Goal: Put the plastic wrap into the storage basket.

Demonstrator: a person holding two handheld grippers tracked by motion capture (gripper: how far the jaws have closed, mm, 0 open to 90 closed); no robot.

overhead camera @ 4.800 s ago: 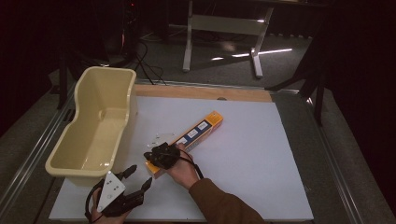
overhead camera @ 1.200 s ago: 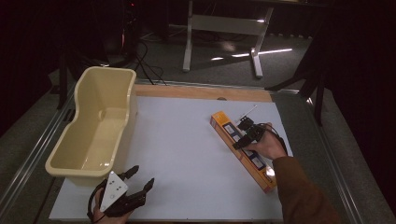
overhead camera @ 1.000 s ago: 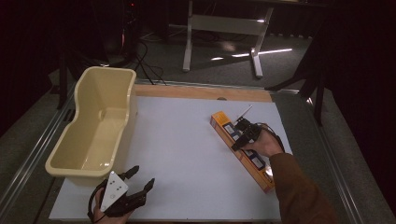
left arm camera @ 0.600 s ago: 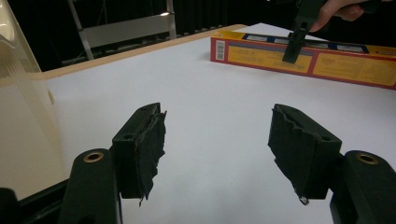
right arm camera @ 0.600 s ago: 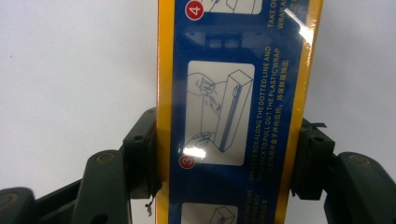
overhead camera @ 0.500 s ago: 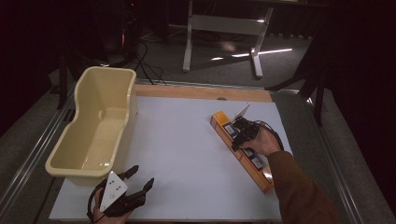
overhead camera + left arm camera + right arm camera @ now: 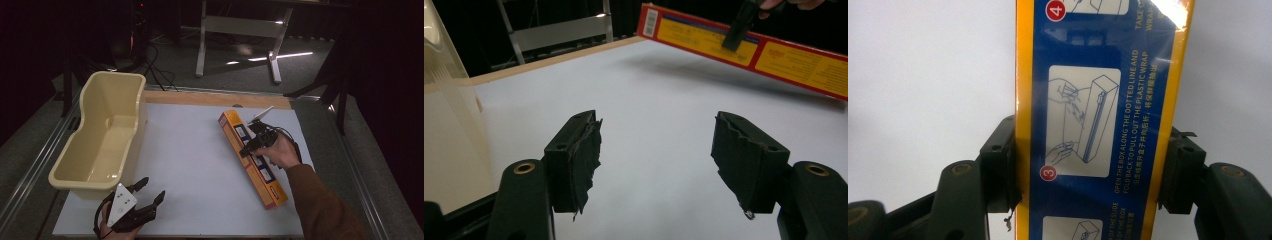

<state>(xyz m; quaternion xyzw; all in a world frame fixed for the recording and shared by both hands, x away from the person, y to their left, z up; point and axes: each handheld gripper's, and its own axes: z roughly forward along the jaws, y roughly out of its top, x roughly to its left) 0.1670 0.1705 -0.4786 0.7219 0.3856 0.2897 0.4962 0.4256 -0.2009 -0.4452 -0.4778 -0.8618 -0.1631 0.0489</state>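
Right gripper (image 7: 248, 145) clamped across long orange-and-blue plastic wrap box (image 7: 252, 159), pads pressed on both long edges after jaws had just been closing, box lifted at gripped end above white table sheet (image 7: 200, 165). Well away toward person's left, left gripper (image 7: 145, 192) rested low on sheet, jaws spread wide, nothing between. Beige plastic tub (image 7: 102, 135) stood just beyond left gripper.
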